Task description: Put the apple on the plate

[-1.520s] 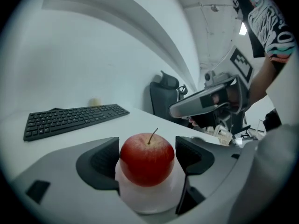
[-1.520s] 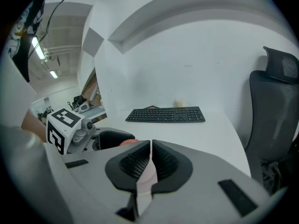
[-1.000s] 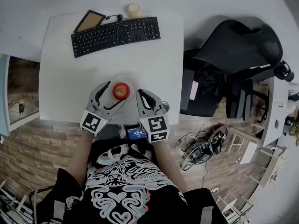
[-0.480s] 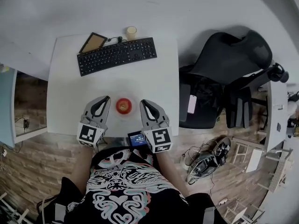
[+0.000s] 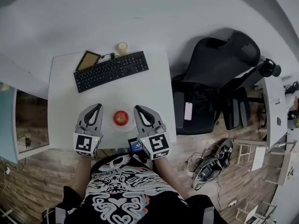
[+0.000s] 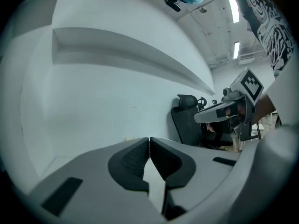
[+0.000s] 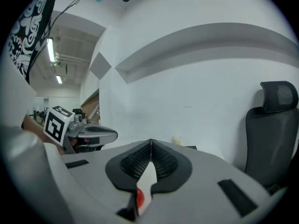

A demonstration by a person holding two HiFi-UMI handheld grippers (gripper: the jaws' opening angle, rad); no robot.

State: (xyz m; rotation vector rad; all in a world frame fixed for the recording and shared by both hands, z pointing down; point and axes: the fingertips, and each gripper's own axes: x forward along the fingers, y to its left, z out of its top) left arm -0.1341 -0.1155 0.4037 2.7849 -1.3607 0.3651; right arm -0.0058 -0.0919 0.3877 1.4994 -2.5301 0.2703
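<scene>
The red apple (image 5: 120, 117) rests on a pale plate (image 5: 130, 127) near the front edge of the white table (image 5: 65, 92). My left gripper (image 5: 96, 108) is to the left of the apple and apart from it, jaws shut on nothing. Right of the apple, my right gripper (image 5: 138, 109) is also shut and empty. In the left gripper view the fingertips (image 6: 149, 139) meet, with the wall behind them. The right gripper view shows its tips (image 7: 150, 142) closed, and a sliver of the apple (image 7: 139, 198) shows low in the gap behind the pads.
A black keyboard (image 5: 111, 71), a small tablet (image 5: 88, 60) and a pale cup (image 5: 122, 48) lie at the table's far side. A black office chair (image 5: 219, 64) stands to the right. A small screen device (image 5: 136, 145) sits at the front edge.
The left jaws stood open around the apple a second ago and are now shut and clear of it. Both grippers have lifted and drawn back. The apple stays on the plate.
</scene>
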